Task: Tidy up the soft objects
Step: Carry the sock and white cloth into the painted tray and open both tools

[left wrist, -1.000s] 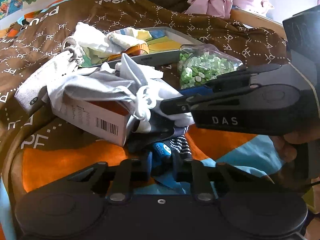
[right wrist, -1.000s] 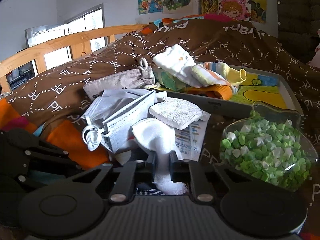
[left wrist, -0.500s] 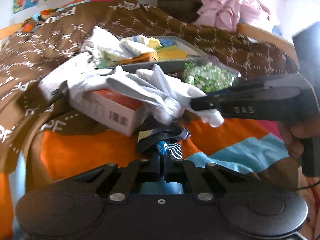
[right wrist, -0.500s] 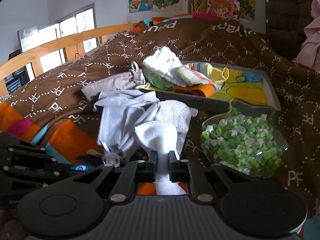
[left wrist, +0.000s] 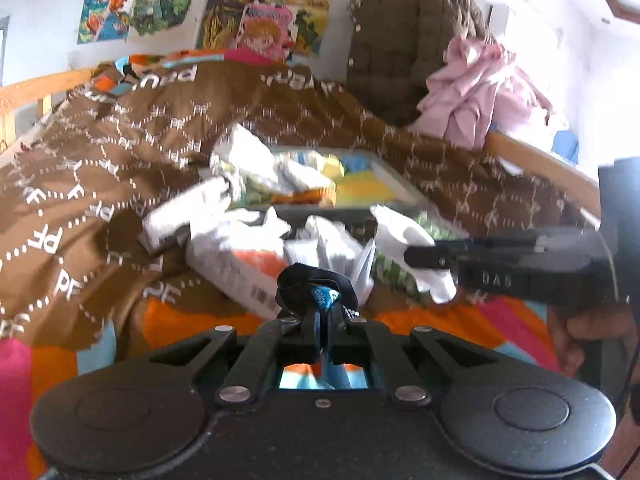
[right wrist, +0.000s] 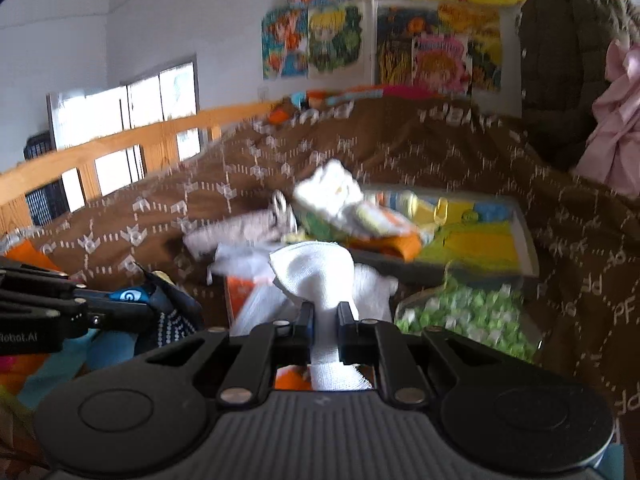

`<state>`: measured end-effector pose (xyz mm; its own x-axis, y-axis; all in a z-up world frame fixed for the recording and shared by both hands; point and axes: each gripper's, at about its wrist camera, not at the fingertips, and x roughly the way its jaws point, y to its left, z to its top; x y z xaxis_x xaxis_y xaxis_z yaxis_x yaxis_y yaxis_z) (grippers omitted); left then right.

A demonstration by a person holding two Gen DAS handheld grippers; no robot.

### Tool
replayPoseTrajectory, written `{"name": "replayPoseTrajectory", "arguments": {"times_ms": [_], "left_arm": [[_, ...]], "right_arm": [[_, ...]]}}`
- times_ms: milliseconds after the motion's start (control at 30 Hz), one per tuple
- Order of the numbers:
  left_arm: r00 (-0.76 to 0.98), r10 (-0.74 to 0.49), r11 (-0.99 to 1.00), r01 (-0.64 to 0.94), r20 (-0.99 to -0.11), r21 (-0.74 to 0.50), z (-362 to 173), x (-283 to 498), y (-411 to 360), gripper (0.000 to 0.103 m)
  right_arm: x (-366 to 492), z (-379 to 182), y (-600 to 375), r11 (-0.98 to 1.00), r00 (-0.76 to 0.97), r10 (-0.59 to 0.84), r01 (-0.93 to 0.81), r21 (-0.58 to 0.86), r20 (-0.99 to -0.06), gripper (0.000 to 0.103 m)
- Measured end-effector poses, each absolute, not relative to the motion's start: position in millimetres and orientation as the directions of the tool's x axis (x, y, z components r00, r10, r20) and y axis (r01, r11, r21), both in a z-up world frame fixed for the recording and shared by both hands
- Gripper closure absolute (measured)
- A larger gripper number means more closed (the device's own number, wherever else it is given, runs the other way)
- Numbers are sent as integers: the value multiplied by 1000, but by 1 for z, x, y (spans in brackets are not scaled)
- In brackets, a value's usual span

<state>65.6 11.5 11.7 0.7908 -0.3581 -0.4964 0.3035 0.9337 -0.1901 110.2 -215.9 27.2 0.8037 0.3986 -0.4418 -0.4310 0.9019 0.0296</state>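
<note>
Left hand-held gripper just clamped the dark sock; right hand-held gripper is gripping the white sock. Both lifting off the bed, sorting next.

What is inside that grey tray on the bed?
The grey tray holds a pile of small folded cloths, white, striped and orange, at its left end. Its floor is yellow and green with a blue patch. What lies under the pile is covered.
</note>
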Motion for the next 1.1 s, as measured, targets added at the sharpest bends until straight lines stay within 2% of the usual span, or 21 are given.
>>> {"name": "replayPoseTrajectory", "arguments": {"times_ms": [300, 500, 800, 933, 1100], "left_arm": [[817, -413, 910, 380, -403, -163, 46, 78, 0, 101], [800, -479, 876, 460, -360, -142, 64, 117, -8, 101], [792, -500, 861, 498, -350, -103, 79, 230, -11, 101], [799, -505, 861, 491, -328, -131, 62, 276, -21, 101], [773, -537, 843, 507, -339, -180, 31, 318, -41, 101]], "right_arm": [[100, 42, -225, 915, 872, 391, -402, 26, -293, 90], [133, 55, -228, 931, 894, 351, -365, -1, -278, 90], [242, 43, -252, 968, 913, 244, -250, 24, -328, 90], [270, 32, -263, 979, 910, 194, -205, 10, -367, 90], [295, 22, -272, 988, 900, 140, -151, 5, -413, 90]]}}
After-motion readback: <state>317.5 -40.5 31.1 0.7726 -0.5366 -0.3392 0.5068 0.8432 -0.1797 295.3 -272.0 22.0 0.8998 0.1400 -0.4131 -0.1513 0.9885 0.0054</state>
